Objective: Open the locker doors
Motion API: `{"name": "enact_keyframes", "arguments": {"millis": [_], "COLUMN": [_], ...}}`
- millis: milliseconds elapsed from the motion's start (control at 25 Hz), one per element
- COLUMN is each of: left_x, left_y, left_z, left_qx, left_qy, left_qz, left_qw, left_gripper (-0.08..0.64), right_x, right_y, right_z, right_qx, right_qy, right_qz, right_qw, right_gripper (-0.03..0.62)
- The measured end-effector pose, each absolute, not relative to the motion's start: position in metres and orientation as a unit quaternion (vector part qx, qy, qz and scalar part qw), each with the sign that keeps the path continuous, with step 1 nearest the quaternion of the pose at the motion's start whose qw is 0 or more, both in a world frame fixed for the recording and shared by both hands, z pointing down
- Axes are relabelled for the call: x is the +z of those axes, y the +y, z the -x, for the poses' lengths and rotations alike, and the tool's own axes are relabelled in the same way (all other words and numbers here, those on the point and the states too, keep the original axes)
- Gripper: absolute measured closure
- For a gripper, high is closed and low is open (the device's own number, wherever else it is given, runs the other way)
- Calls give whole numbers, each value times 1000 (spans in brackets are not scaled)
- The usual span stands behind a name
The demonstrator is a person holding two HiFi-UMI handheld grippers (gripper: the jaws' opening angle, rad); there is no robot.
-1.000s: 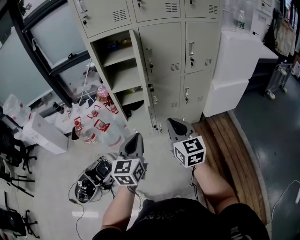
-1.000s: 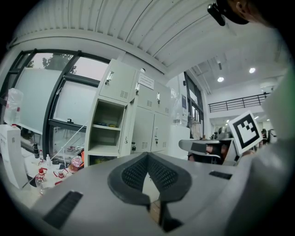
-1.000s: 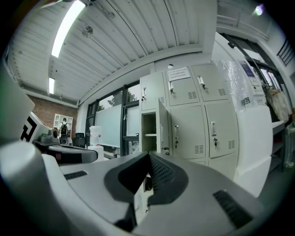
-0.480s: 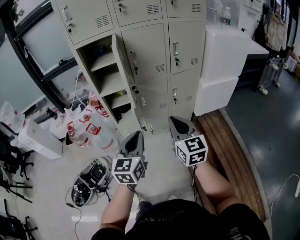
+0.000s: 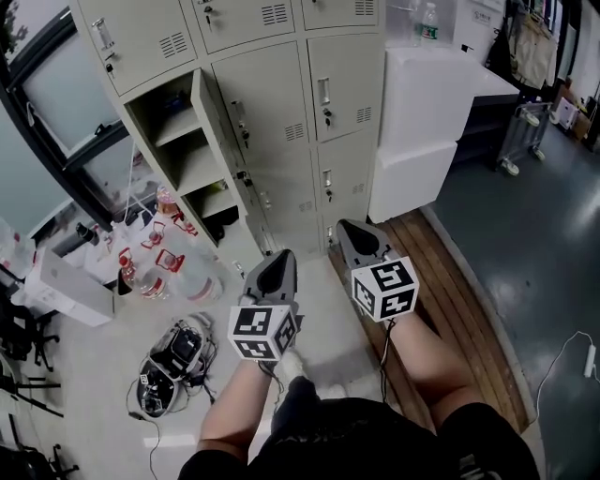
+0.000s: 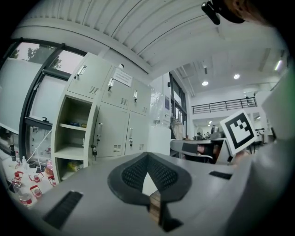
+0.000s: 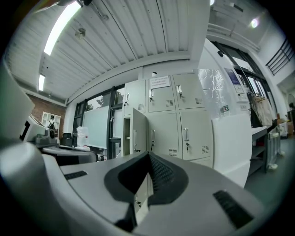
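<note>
Lockers: the locker bank (image 5: 281, 103) stands against the far wall, ahead of the person and well apart from both grippers.
Done: one door (image 5: 214, 117) in the left column stands swung out, its compartment (image 5: 178, 150) exposed.
Left: the doors of the middle and right columns and of the top row are all shut; by my reading most of the task remains.
Open compartment: it has shelves. A few small coloured things sit on the upper shelf and something yellowish on the bottom, too small to name.
Left gripper (image 5: 278, 258): jaws together, nothing between them, pointing at the lockers.
Right gripper (image 5: 349, 230): jaws pressed together, empty, alongside the left.
Floor: bottles (image 5: 155, 267) cluster by the lockers' left corner.
White boxes (image 5: 422, 103): stacked against the lockers' right edge, with a bottle (image 5: 428, 21) on top.
</note>
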State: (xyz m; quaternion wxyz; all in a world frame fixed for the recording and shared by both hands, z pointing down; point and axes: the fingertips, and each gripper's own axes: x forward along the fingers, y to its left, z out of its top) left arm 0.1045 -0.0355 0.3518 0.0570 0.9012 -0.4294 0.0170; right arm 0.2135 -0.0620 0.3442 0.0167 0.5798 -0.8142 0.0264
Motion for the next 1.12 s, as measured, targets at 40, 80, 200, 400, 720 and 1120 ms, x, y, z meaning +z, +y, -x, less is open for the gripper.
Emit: {"name": "enact_keyframes", "arguments": {"millis": [40,80,200,400,720,1120], "left_x": [351,352,354,353,344,341], "left_y": [-37,-40,-48,-79,-140,-210], "left_z": [-109,-113,-119,-126,-139,-155], "left_qx": [17,17,16,18,22,21], "left_qy": [-424,-418,-403,-385,-366,-342], "left_qz": [-904,-906,-913,-921,-929,-939], "left_qw": [56,55,56,55,43,40], "left_gripper": [561,561,561,561,561,561], "right_x": [343,342,342,340,329,329], "right_y": [-65,-68,-78,-106,-164,-231], "right_z": [-217,-219,-224,-227,-234,-237], "right_qx": [26,25,19,20,17,20], "right_qy": [-812,-810,-804,-795,-782,-769], "right_qz": [-583,-586,-594,-607,-623,-639], "right_qw": [16,16,17,16,10,6], "right_gripper": [592,592,592,592,592,592]}}
